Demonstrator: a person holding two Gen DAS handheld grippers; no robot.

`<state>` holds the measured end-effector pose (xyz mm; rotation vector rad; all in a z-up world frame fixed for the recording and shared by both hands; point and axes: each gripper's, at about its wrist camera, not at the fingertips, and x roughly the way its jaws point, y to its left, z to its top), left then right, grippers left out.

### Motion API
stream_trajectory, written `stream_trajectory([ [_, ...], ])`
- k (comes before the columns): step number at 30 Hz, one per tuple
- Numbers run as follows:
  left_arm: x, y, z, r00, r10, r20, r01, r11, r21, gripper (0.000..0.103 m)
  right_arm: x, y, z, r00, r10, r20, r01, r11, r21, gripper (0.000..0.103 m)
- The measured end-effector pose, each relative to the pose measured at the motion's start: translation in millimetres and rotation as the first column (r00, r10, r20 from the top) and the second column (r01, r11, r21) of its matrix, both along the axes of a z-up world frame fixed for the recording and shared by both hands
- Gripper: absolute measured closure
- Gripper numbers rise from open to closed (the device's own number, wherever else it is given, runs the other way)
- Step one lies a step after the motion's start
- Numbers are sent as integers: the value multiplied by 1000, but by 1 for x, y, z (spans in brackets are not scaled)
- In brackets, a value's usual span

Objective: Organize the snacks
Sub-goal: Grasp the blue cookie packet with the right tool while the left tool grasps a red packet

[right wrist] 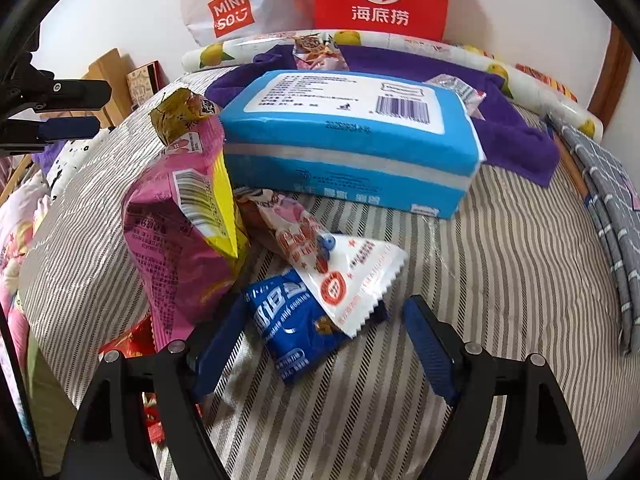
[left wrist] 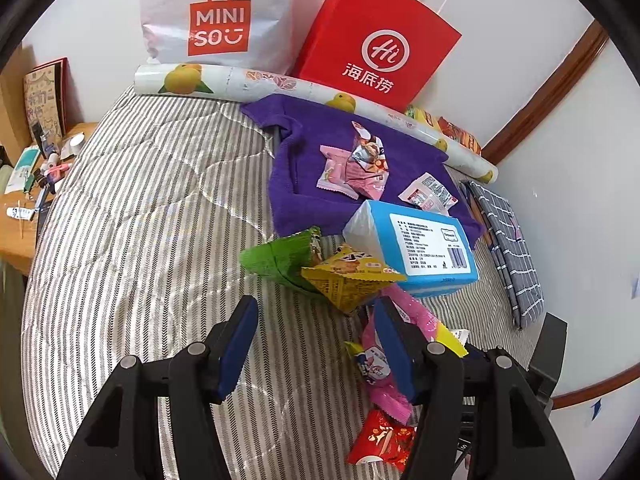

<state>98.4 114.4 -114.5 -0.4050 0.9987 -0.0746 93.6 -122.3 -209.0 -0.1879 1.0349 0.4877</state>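
My left gripper (left wrist: 316,304) hangs open over the striped bedcover (left wrist: 160,200) with nothing between its blue pads. Just beyond its tips lie a yellow snack packet (left wrist: 352,280), a green packet (left wrist: 284,256) and a pink bag (left wrist: 416,316). A red packet (left wrist: 384,440) lies beside its right finger. My right gripper (right wrist: 324,308) is open around a blue cookie packet (right wrist: 288,320) and a white strawberry packet (right wrist: 352,276); its pads do not touch them. A pink and yellow bag (right wrist: 180,232) leans at the left. More pink snacks (left wrist: 348,164) rest on the purple towel (left wrist: 320,200).
A blue tissue pack (right wrist: 348,144) lies behind the snacks. A red paper bag (left wrist: 380,40), a white shopping bag (left wrist: 216,20) and a fruit-print roll (left wrist: 240,80) stand along the wall. A grey checked cloth (left wrist: 508,248) lies at the right. A cluttered wooden desk (left wrist: 24,240) is at the left.
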Motion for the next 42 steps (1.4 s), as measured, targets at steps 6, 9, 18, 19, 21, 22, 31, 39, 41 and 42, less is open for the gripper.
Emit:
stream_trajectory([
  [6, -4, 3, -2, 1000, 1, -6, -1, 1000, -1, 45, -1, 3, 0, 998, 41, 38, -40, 999, -12, 29],
  [9, -5, 2, -3, 1000, 3, -8, -3, 1000, -2, 45, -5, -1, 3, 998, 46, 47, -45, 999, -11, 39],
  [18, -10, -7, 0, 1000, -12, -2, 12, 1000, 11, 45, -8, -37, 7, 998, -31, 52, 32, 999, -15, 47],
  [19, -10, -9, 0, 1000, -16, -2, 16, 1000, 12, 45, -8, -43, 8, 998, -47, 51, 47, 999, -13, 47],
  [21, -12, -14, -1, 1000, -25, -3, 25, 1000, 14, 45, -6, -55, 9, 996, -81, 49, 81, 997, -7, 48],
  [22, -13, -17, -2, 999, -34, -5, 34, 999, 16, 45, -5, -62, 9, 994, -104, 46, 104, 995, -5, 48],
  [31, -36, -49, -17, 992, -124, -35, 125, 991, 40, 45, -3, -99, 21, 971, -235, 40, 233, 972, 33, 48],
  [39, -58, -75, -43, 979, -191, -74, 194, 981, 28, 45, -12, -123, 49, 946, -311, 94, 306, 950, 63, 48],
  [41, -61, -82, -48, 974, -214, -76, 215, 976, 8, 45, -15, -129, 54, 943, -316, 101, 310, 948, 77, 48],
  [42, -62, -86, -50, 971, -225, -77, 225, 974, -2, 45, -16, -131, 57, 942, -320, 104, 313, 946, 83, 48],
])
